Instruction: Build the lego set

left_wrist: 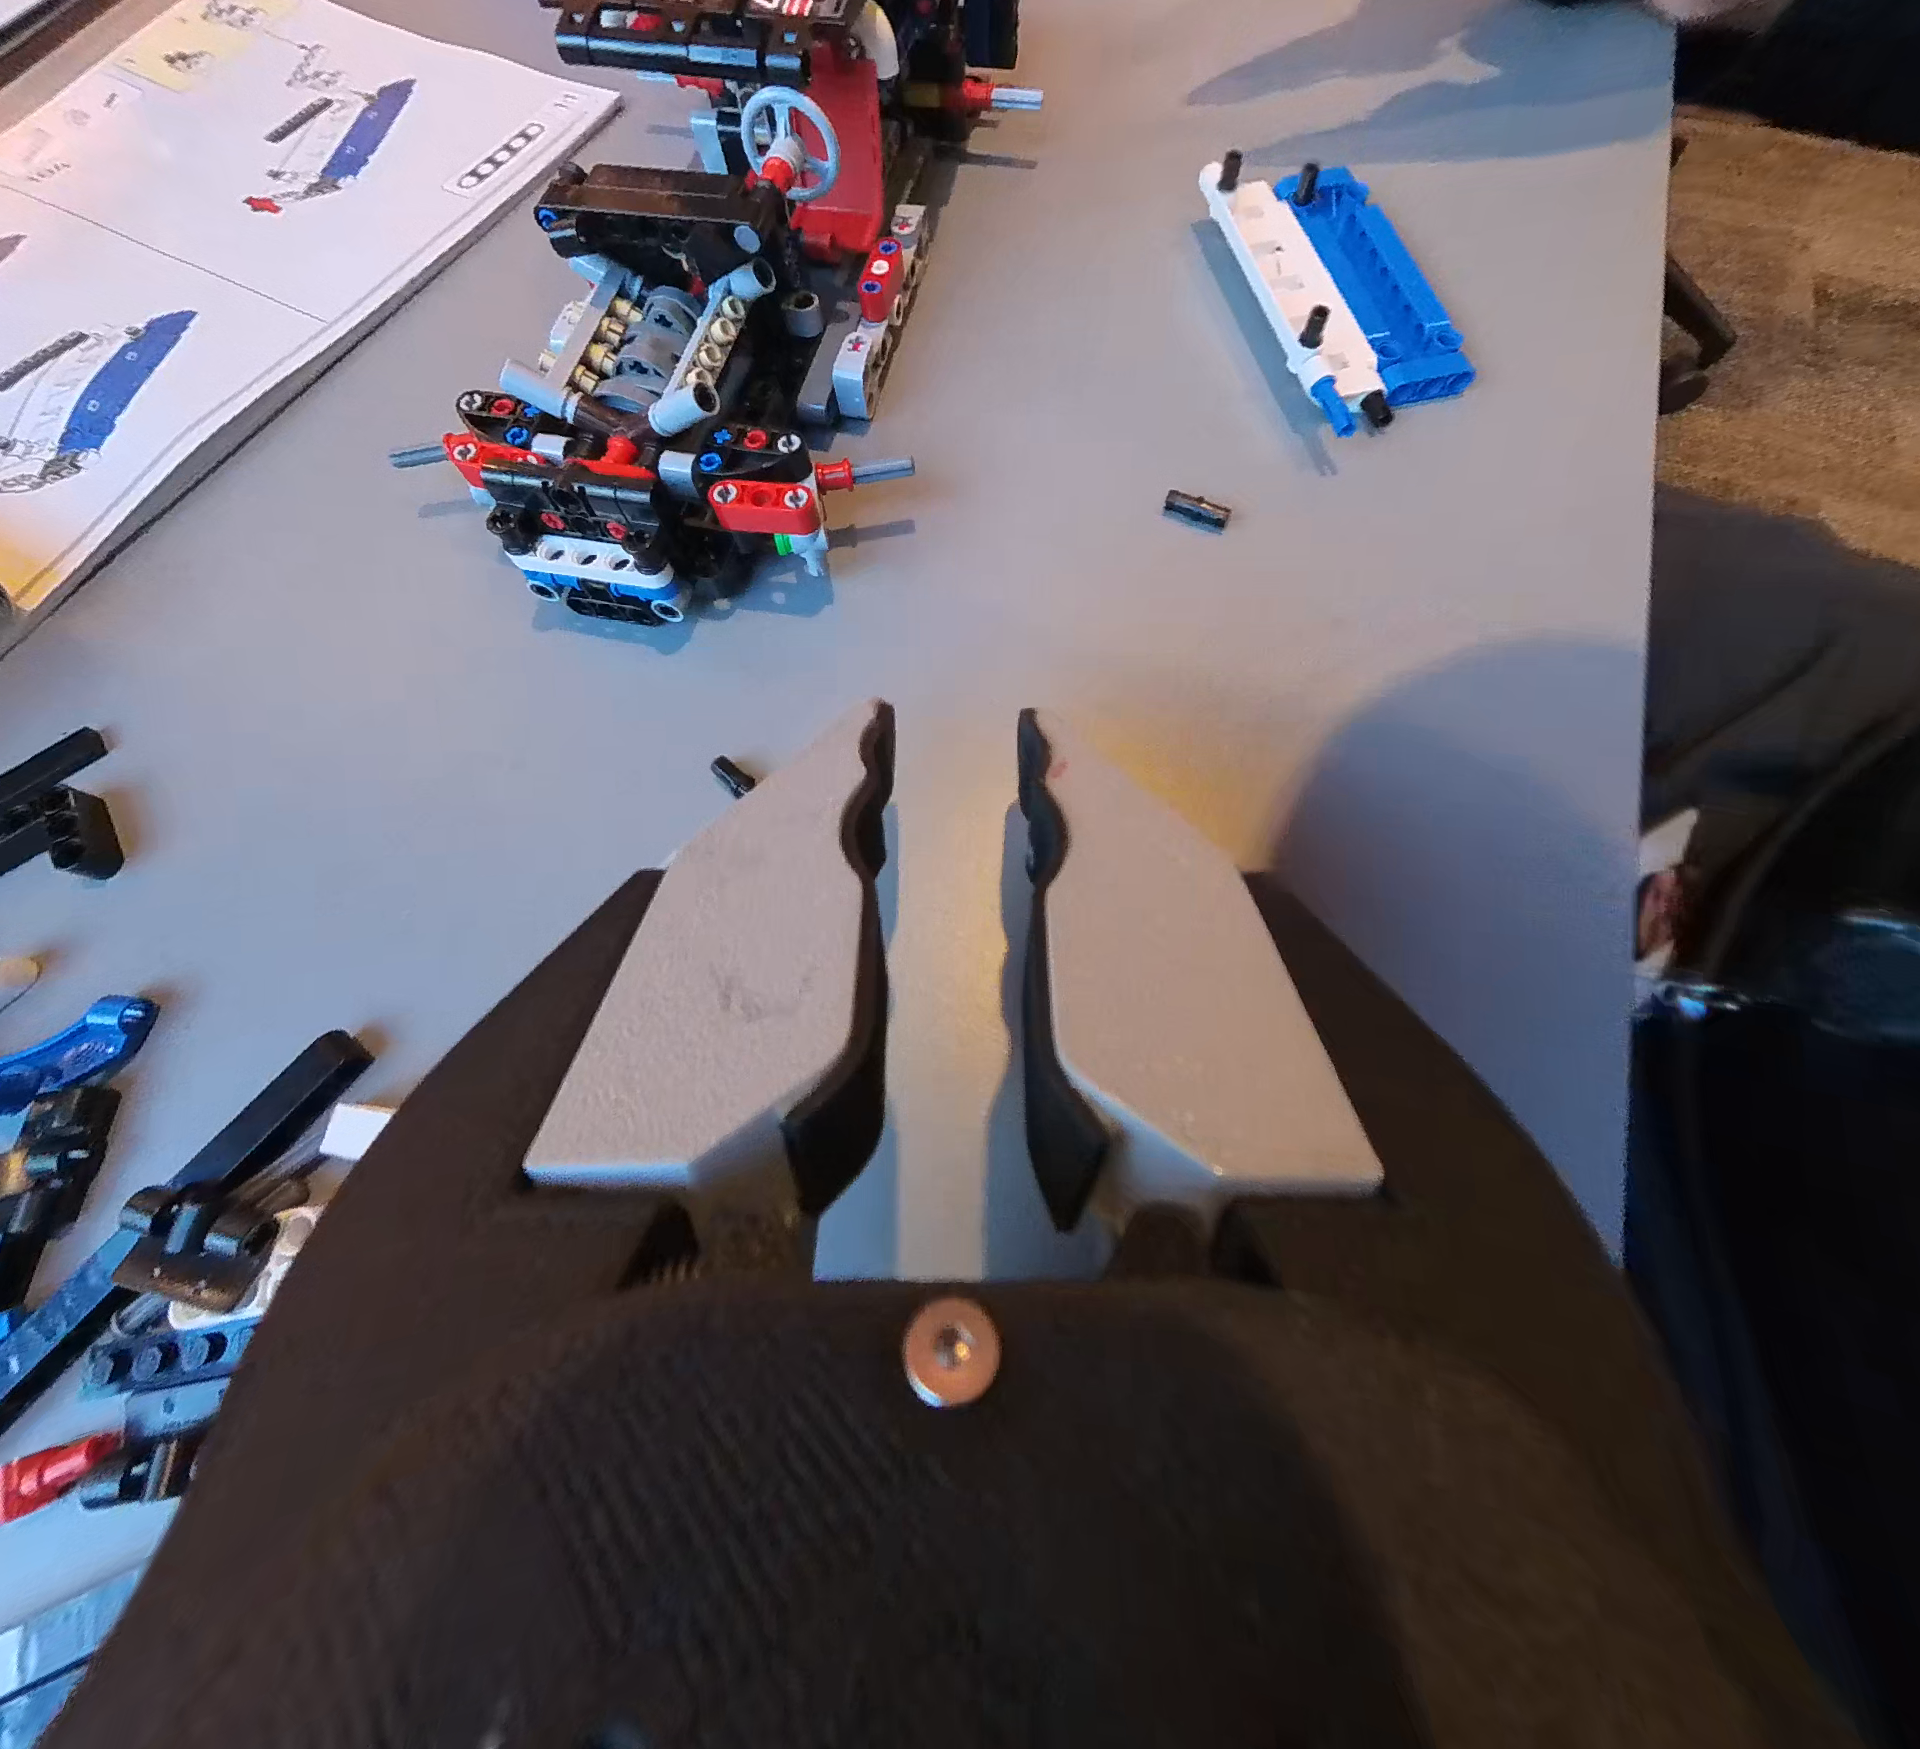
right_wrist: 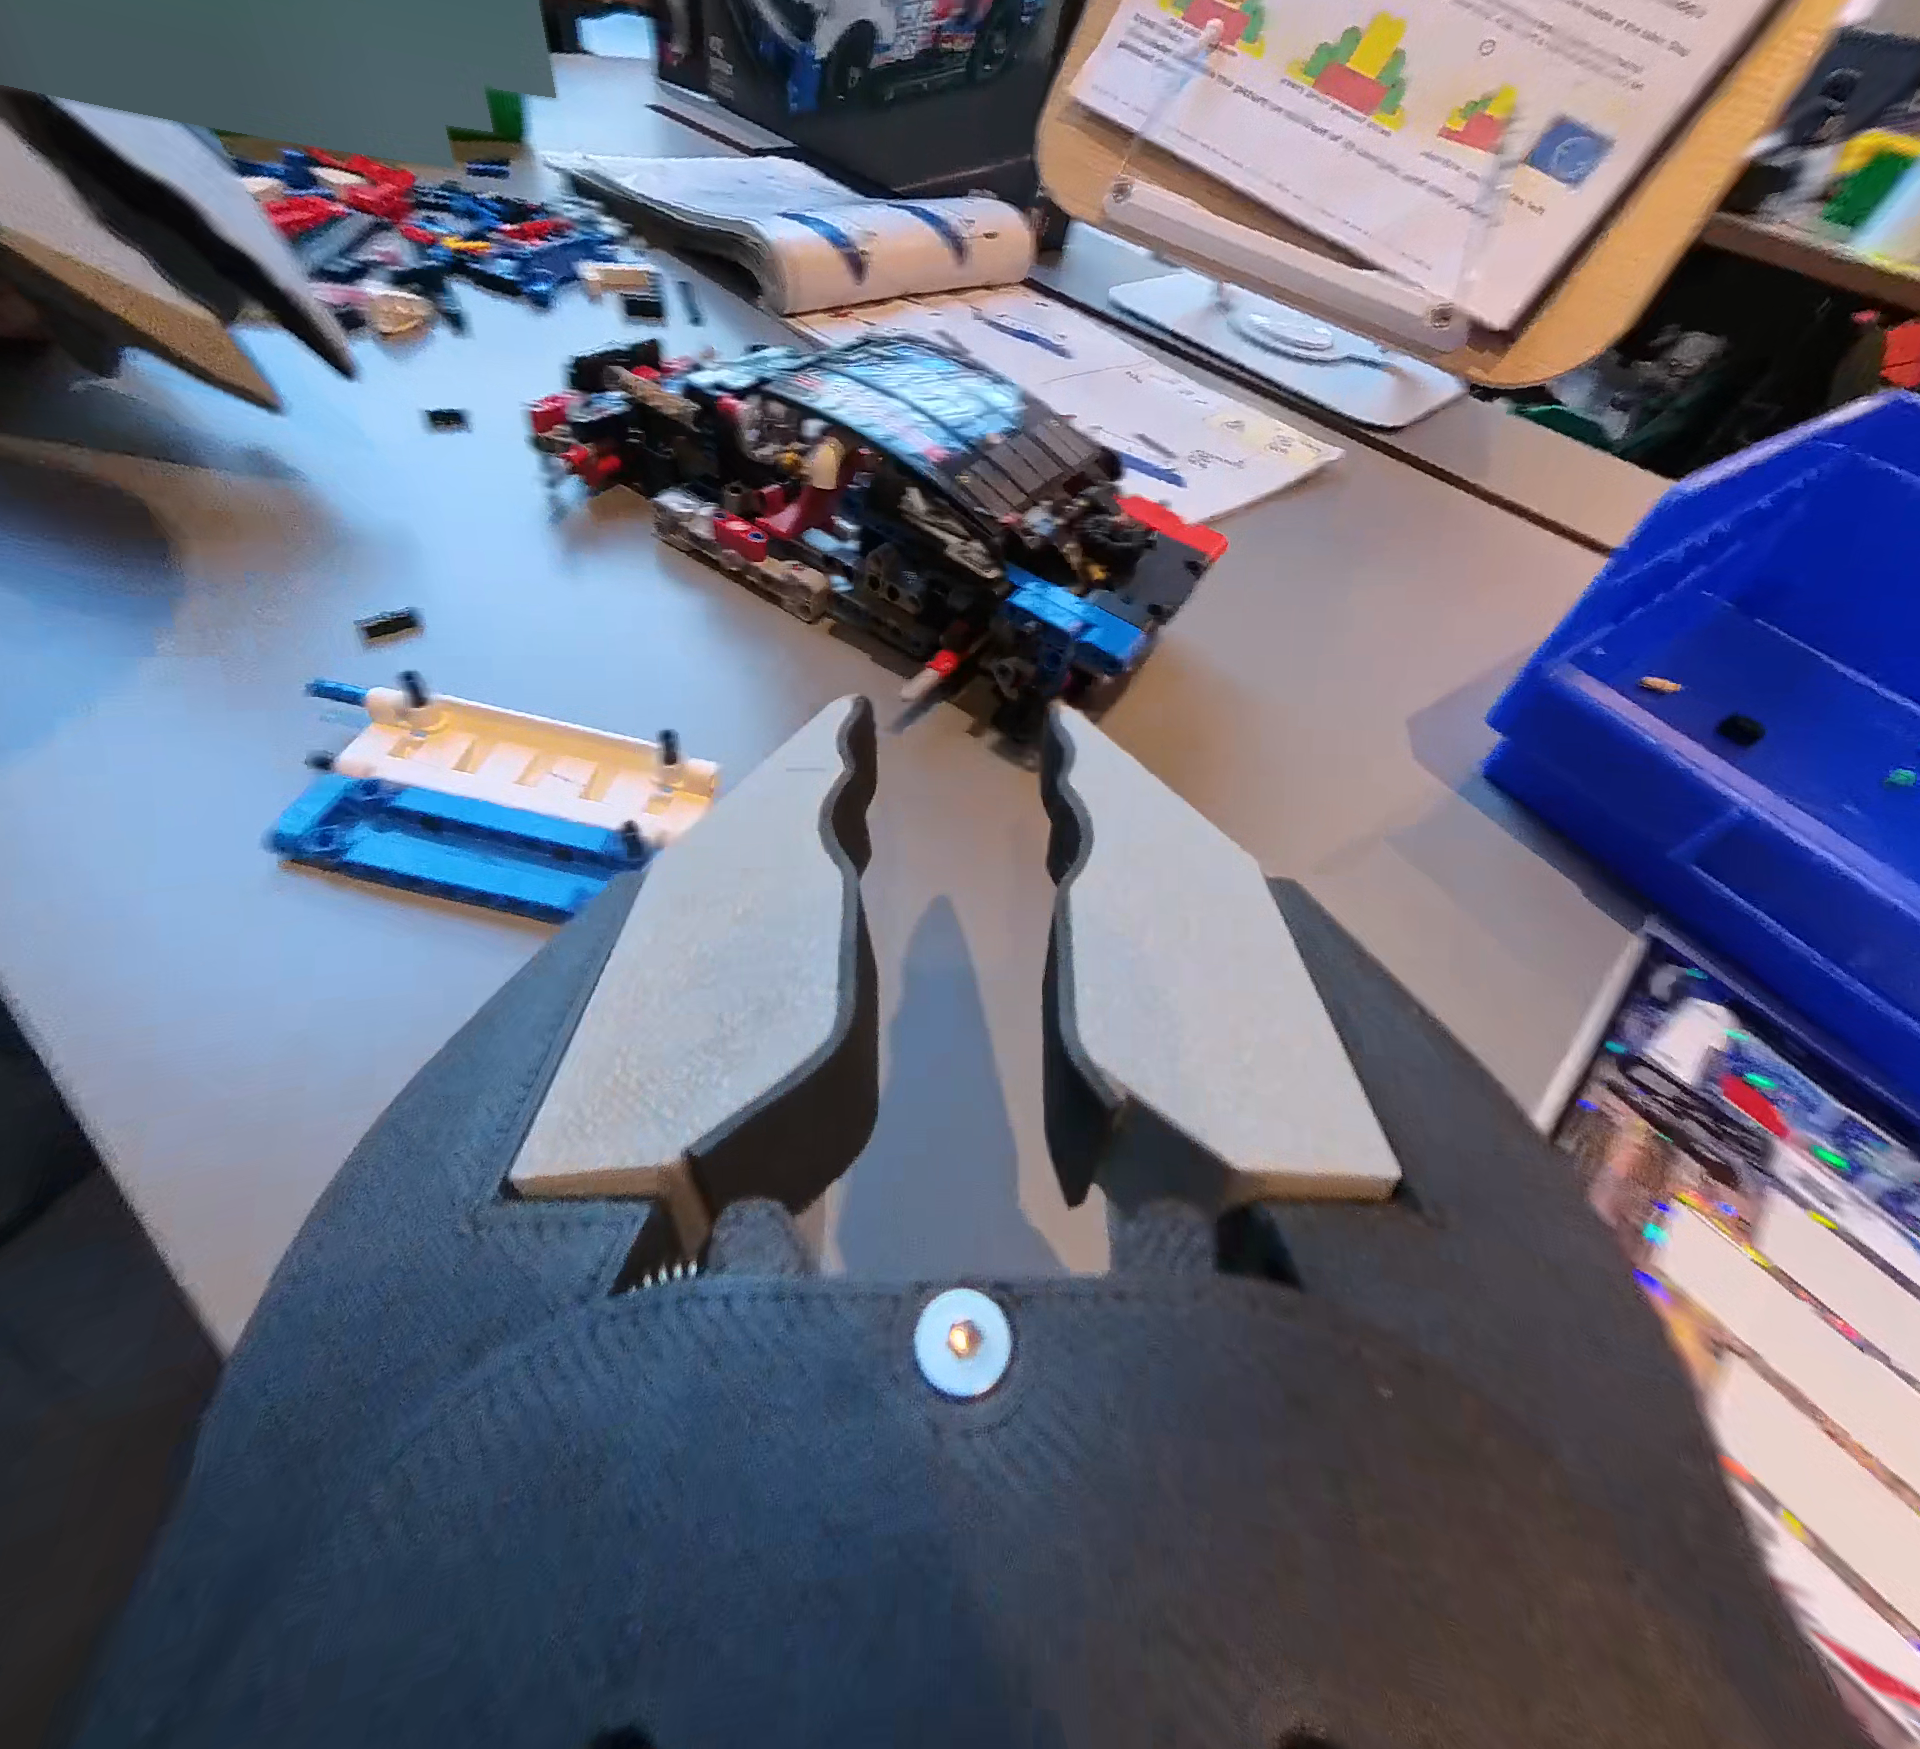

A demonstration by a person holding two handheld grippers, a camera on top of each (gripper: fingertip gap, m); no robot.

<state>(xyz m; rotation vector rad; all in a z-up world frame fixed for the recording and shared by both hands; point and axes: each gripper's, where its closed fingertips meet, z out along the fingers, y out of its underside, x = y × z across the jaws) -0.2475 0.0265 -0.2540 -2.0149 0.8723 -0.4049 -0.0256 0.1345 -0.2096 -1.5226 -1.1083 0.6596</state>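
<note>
**Left wrist view: car half built, both tongs empty**

Left wrist view shows my left gripper [left_wrist: 956, 723] hanging over bare grey table [left_wrist: 1039, 619], fingers narrowly parted and holding nothing. Right gripper [right_wrist: 956, 723] is parted about as much, also empty, hovering just short of the car's tail.

I take the car chassis [left_wrist: 717, 245] as my landmark. It sits mid-table, well ahead of my left gripper. Its long axis runs away from that gripper, nose with the blue-and-white bumper toward me, the stickered roof at the far end. In the right wrist view it lies crosswise, tail nearest.

Done, as I judge it: frame, engine block, steering wheel, seat and roof. Bare axles stick out at the front corners, so wheels are still missing, and I see no side panels fitted.

Right of the chassis, apart from it, lies the blue-and-white panel [left_wrist: 1340, 297] with 4 or so black pins standing up, its long axis roughly parallel to the car. Between them, nearer me, rests 1 loose black connector [left_wrist: 1197, 510]. Left of the chassis the instruction booklet [left_wrist: 260, 245] lies open; loose parts [left_wrist: 94, 1180] are heaped nearer me on that side.
</note>
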